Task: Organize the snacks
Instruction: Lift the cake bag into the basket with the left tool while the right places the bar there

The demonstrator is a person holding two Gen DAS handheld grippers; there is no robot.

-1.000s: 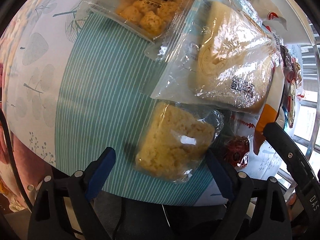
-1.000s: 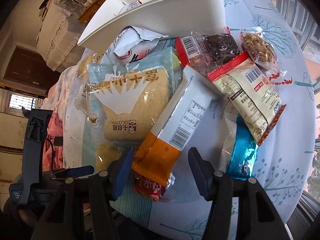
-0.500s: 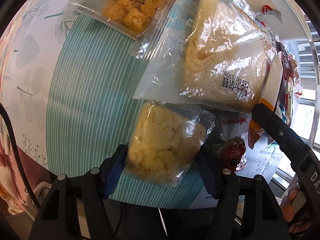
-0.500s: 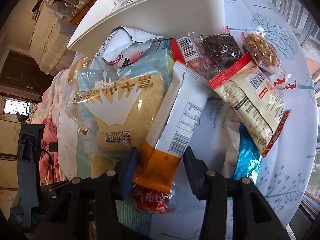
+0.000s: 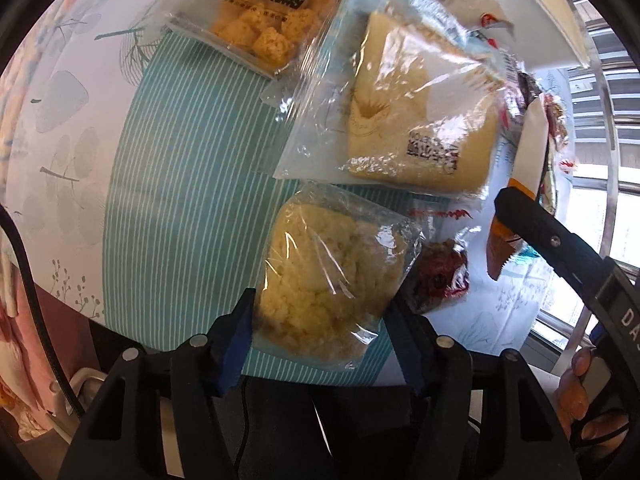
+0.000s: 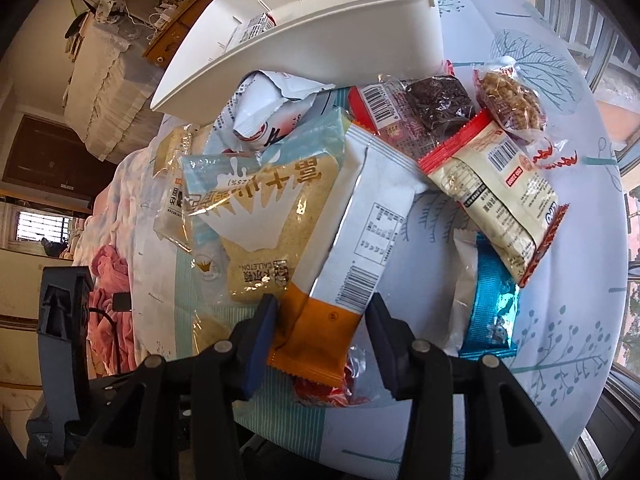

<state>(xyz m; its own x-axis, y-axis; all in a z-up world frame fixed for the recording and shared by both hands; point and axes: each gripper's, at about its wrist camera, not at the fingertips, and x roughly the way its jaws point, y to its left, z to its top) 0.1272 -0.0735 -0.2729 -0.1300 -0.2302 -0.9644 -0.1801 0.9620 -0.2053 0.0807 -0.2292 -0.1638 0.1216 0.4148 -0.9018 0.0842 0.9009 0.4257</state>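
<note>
left tool [image 5: 320, 320] closing, pinching clear crumbly-snack bag [image 5: 332, 276] | right tool [image 6: 320, 320] pinching orange-and-white packet [image 6: 352, 248] | white bin [image 6: 320, 28] at 12 o'clock

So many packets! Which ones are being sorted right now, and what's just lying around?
In hand:
- crumbly yellow snack, left gripper closing on it
- orange-and-white packet, in right gripper
- white bin

Lying about:
- bread bag
- blue foil packet

right claw [image 6: 320, 336] pinching orange-and-white snack packet [image 6: 352, 264], bread bag [image 6: 260, 232] beside, white bin [image 6: 320, 40] behind
</note>
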